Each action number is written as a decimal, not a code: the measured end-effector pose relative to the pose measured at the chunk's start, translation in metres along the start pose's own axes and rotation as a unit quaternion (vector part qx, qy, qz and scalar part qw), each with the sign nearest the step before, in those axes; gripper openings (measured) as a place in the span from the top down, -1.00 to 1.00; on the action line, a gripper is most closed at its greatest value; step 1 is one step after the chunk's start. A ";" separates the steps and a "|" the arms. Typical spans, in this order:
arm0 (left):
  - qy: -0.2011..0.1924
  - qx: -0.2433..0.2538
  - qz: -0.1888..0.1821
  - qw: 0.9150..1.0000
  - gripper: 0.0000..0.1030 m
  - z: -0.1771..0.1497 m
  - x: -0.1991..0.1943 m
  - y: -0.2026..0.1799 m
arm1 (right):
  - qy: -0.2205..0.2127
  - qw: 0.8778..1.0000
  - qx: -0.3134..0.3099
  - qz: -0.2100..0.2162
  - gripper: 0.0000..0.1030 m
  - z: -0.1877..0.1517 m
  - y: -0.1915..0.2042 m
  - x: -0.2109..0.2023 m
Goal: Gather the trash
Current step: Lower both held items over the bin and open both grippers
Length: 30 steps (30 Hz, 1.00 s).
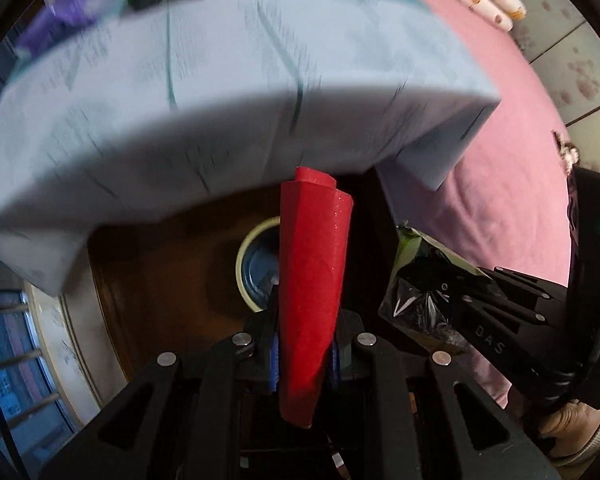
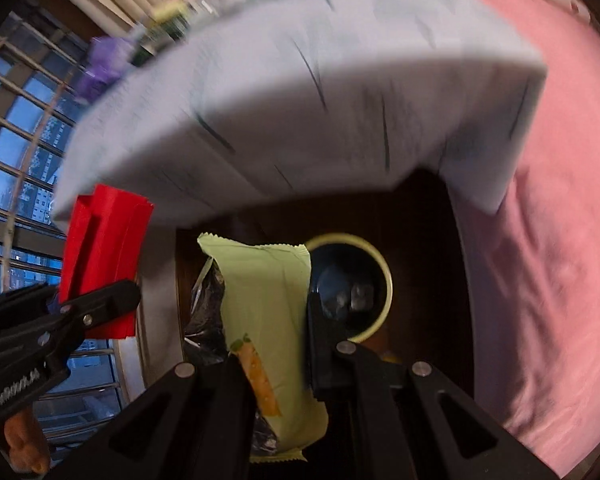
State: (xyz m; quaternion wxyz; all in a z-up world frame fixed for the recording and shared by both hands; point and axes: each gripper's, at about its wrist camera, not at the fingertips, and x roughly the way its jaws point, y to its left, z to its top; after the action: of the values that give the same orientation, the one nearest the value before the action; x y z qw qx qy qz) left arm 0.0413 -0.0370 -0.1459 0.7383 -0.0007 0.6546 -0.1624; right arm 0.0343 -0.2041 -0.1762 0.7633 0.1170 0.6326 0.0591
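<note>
Trash is in both our grippers: the left gripper (image 1: 306,360) is closed on a red wrapper (image 1: 312,280), the right gripper (image 2: 276,360) clamps a green snack packet (image 2: 268,312). Both hang above the bin (image 2: 384,276) below the table (image 2: 300,100), so we judge carrying is done; next, centre each over the bin and release.

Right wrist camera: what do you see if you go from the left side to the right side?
Window bars → red wrapper held in the left tongs → pale green snack wrapper in the right tongs → round bin → pink bedsheet.
</note>
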 end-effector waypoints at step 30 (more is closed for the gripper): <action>0.085 -0.090 0.045 0.991 -0.50 -0.030 0.298 0.048 | 0.136 0.983 0.120 0.011 0.17 -0.046 -0.117 0.300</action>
State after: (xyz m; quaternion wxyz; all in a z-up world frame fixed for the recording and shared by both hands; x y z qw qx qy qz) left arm 0.0510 -0.0566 -0.4487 0.6837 -0.0240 0.7262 -0.0683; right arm 0.0405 -0.2412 -0.4990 0.6501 0.2056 0.7315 0.0063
